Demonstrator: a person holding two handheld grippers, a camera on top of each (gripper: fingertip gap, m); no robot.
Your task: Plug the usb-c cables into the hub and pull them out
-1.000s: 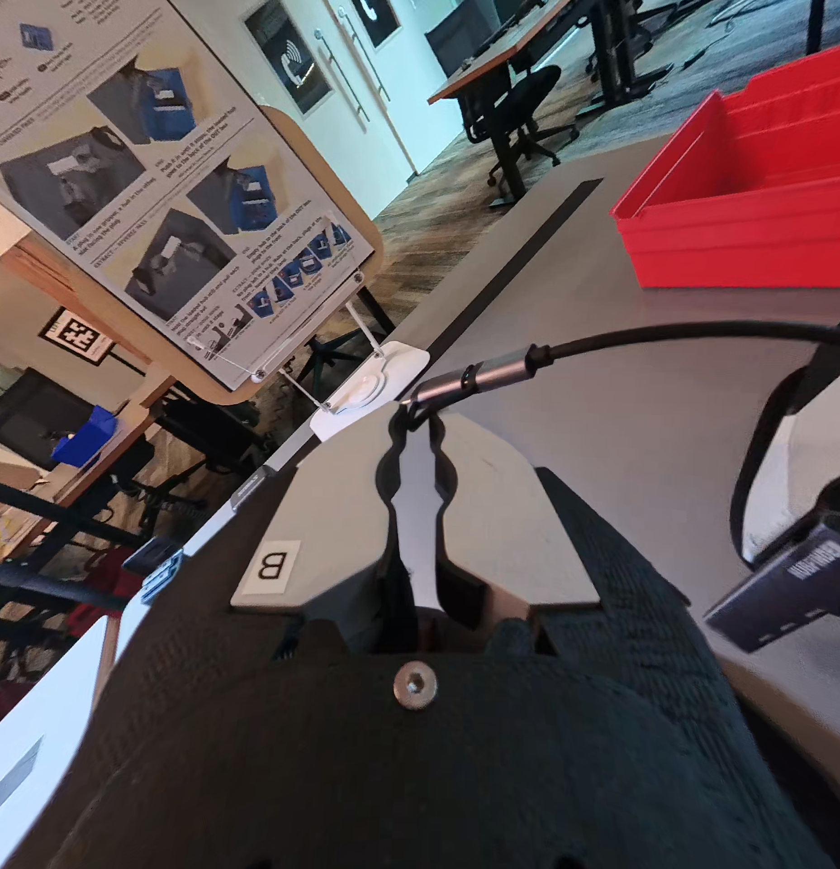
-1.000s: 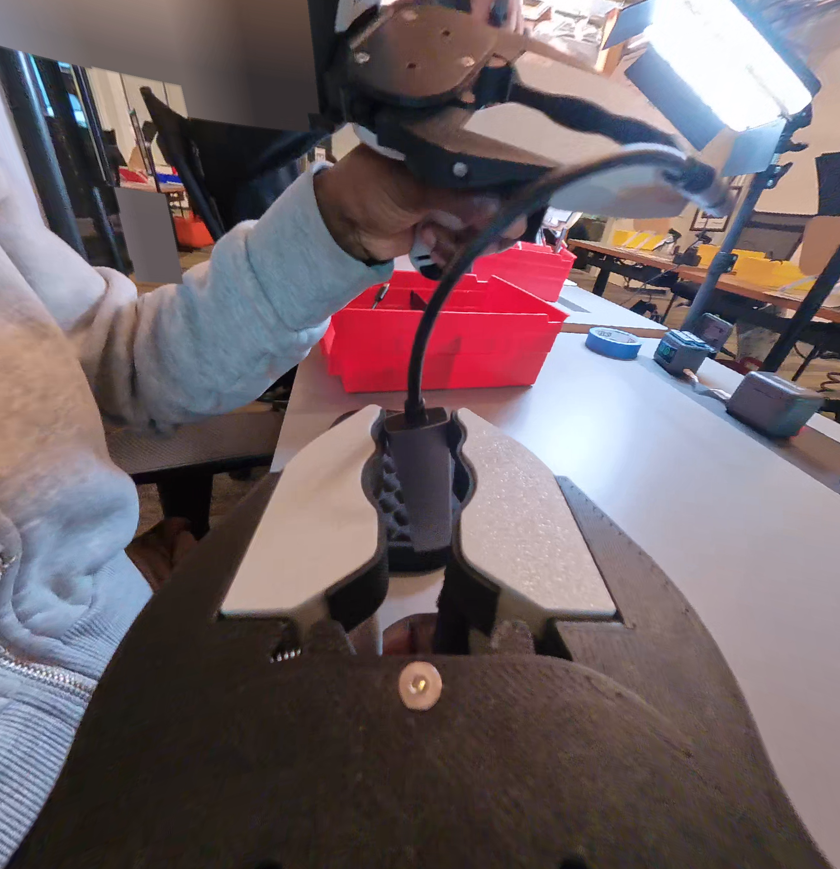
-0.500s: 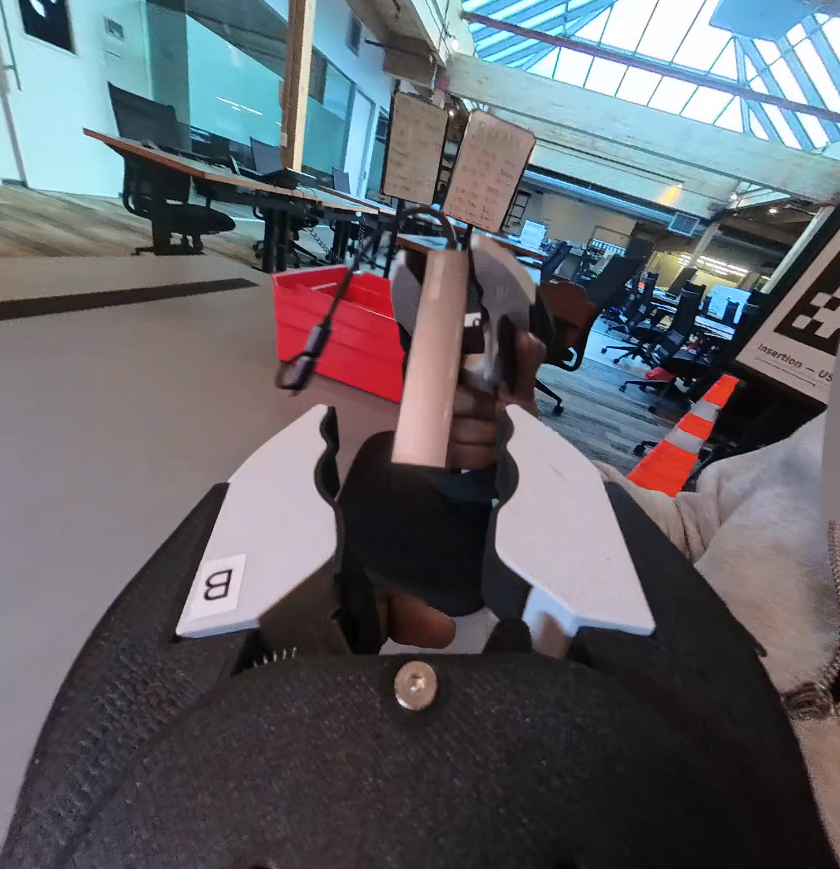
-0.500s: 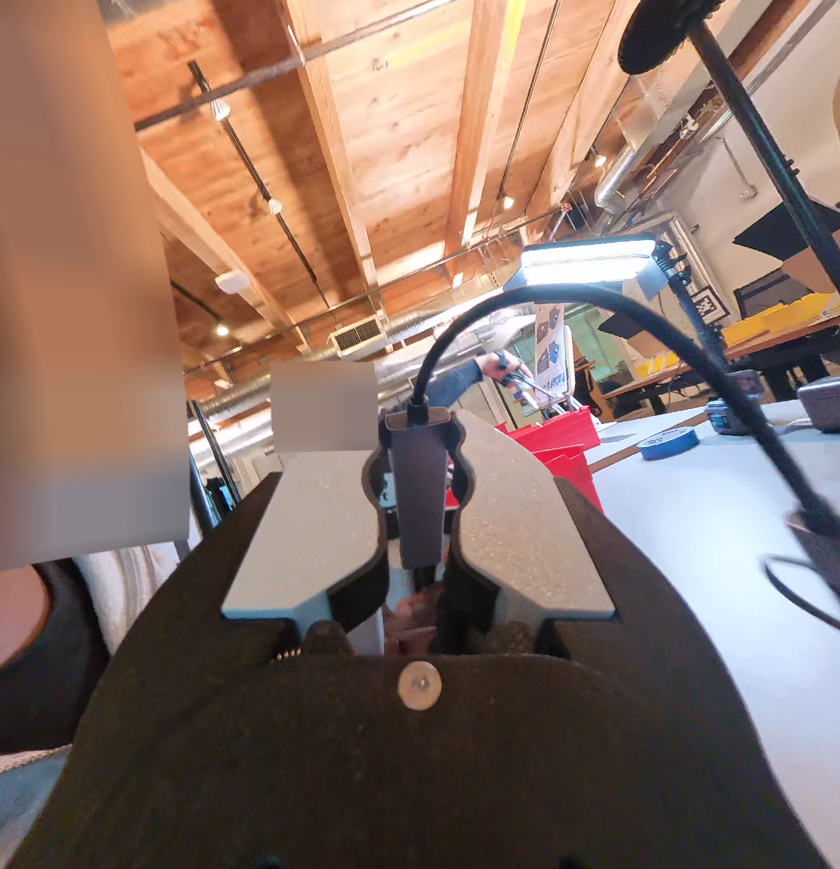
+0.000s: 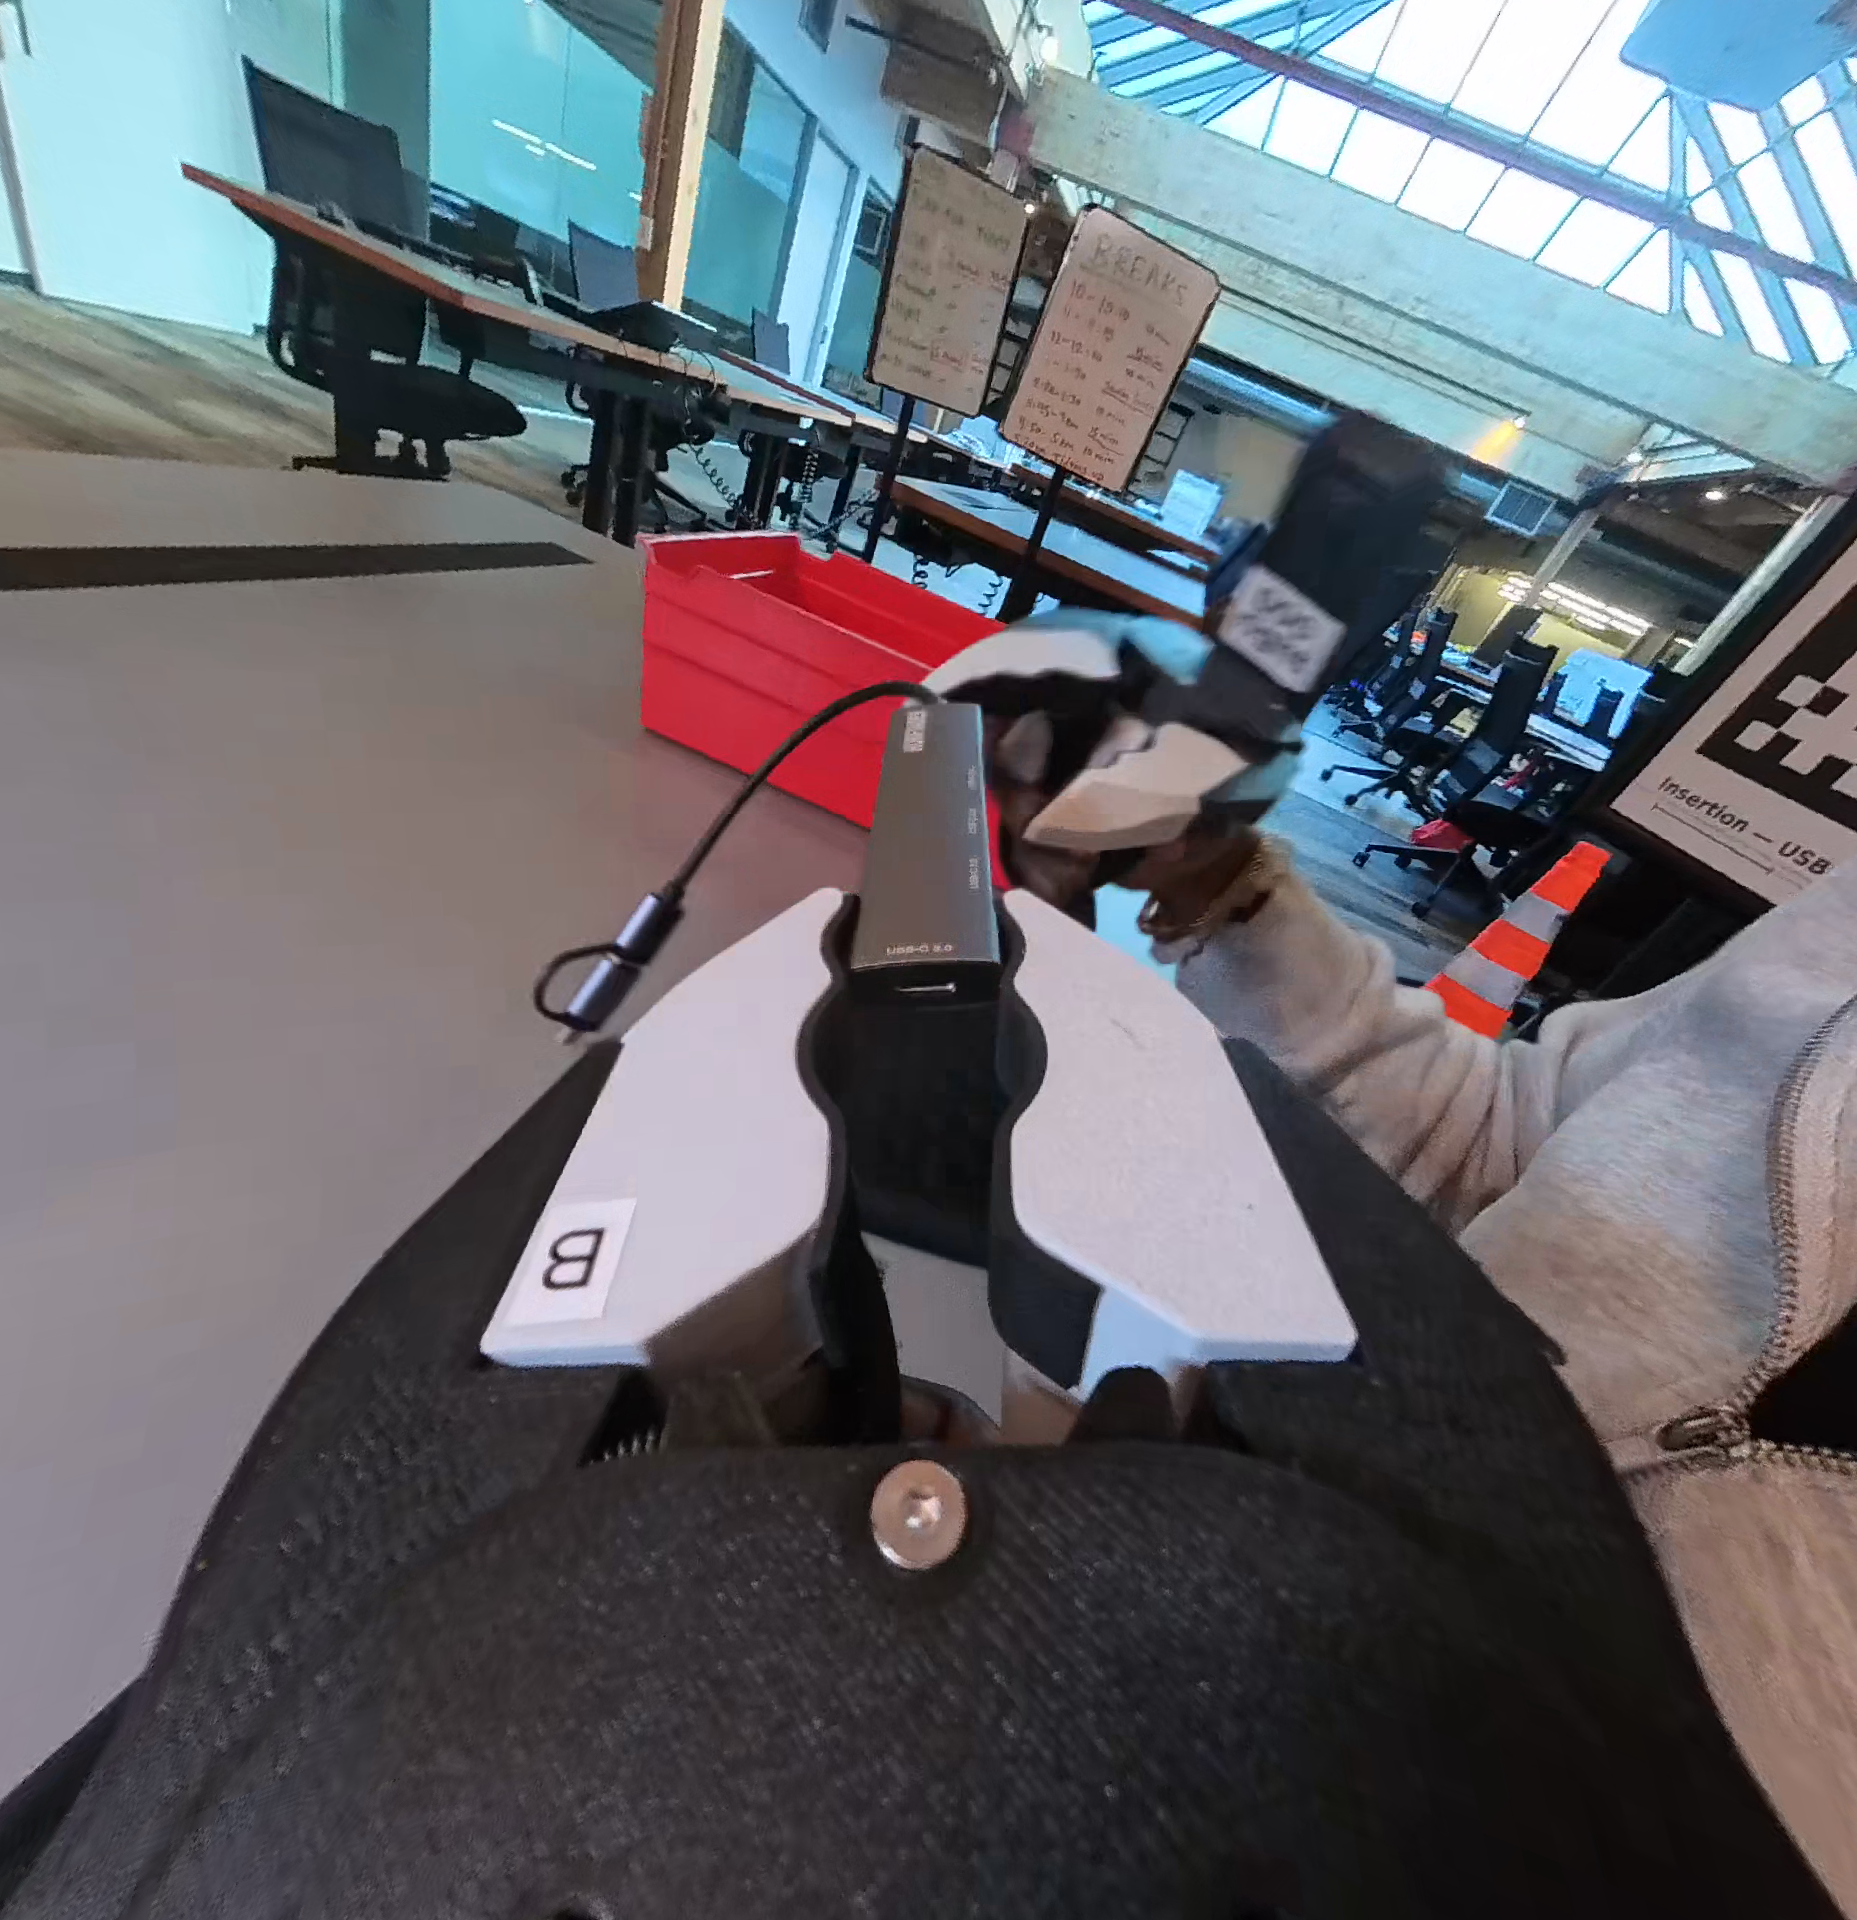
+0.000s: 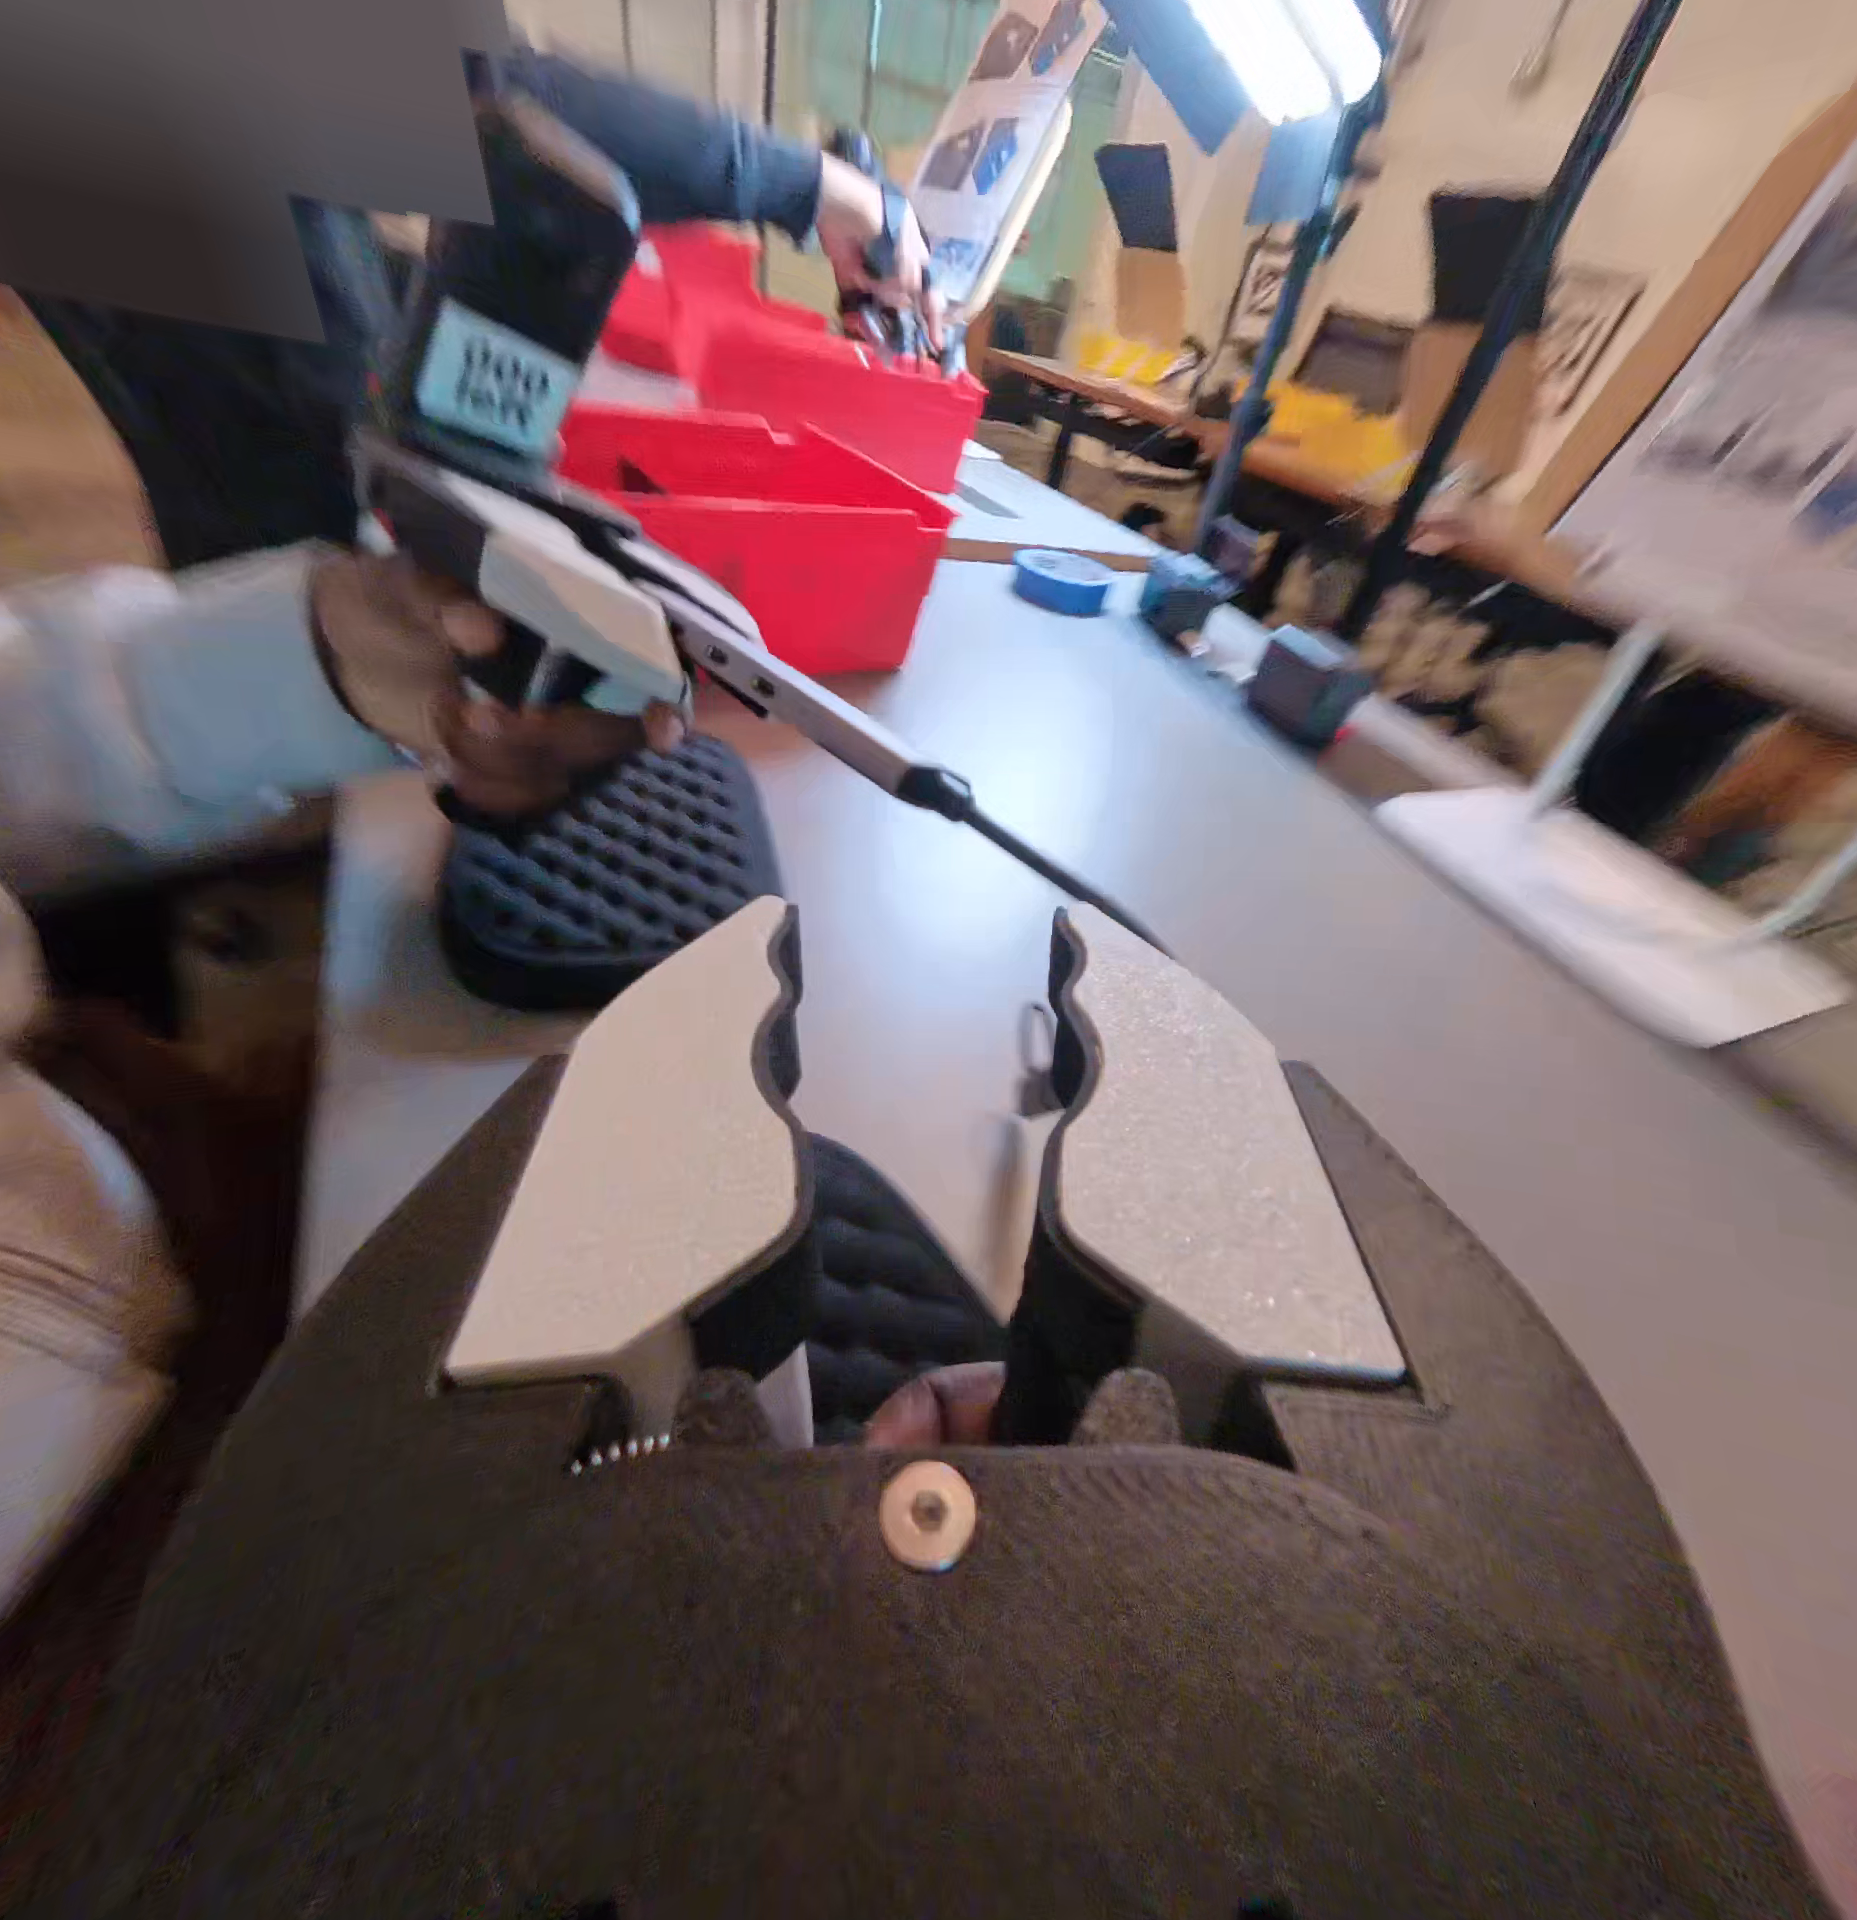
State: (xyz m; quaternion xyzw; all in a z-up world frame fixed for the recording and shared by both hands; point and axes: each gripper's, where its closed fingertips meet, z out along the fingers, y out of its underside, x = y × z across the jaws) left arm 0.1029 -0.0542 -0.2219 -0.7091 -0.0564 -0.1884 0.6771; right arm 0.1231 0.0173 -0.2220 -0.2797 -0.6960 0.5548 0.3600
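My left gripper point(image 5: 924, 914) is shut on the near end of a dark grey hub point(image 5: 929, 831), which sticks out forward with its end port facing the camera. The hub's black cable point(image 5: 758, 790) loops left and ends in a hanging grey plug point(image 5: 633, 935) above the grey table point(image 5: 280, 831). My right gripper point(image 6: 924, 956) is open with only table between its fingers. It also shows just beyond the hub in the left wrist view point(image 5: 1100, 748). The right wrist view shows the left gripper point(image 6: 675, 665) holding the hub point(image 6: 820, 717), with the cable running down behind my right finger point(image 6: 1163, 1091).
A red bin point(image 5: 758, 665) stands on the table behind the hub, and more red bins point(image 6: 799, 551) stand farther back. A black textured pad point(image 6: 602, 862), a blue tape roll point(image 6: 1064, 577), small dark boxes point(image 6: 1303, 675) and a white stand base point(image 6: 1599, 904) are on the table.
The hub has passed from my right gripper to my left. The left let go of the plug, opened wide and shut on the hub; the right opened and drew back.
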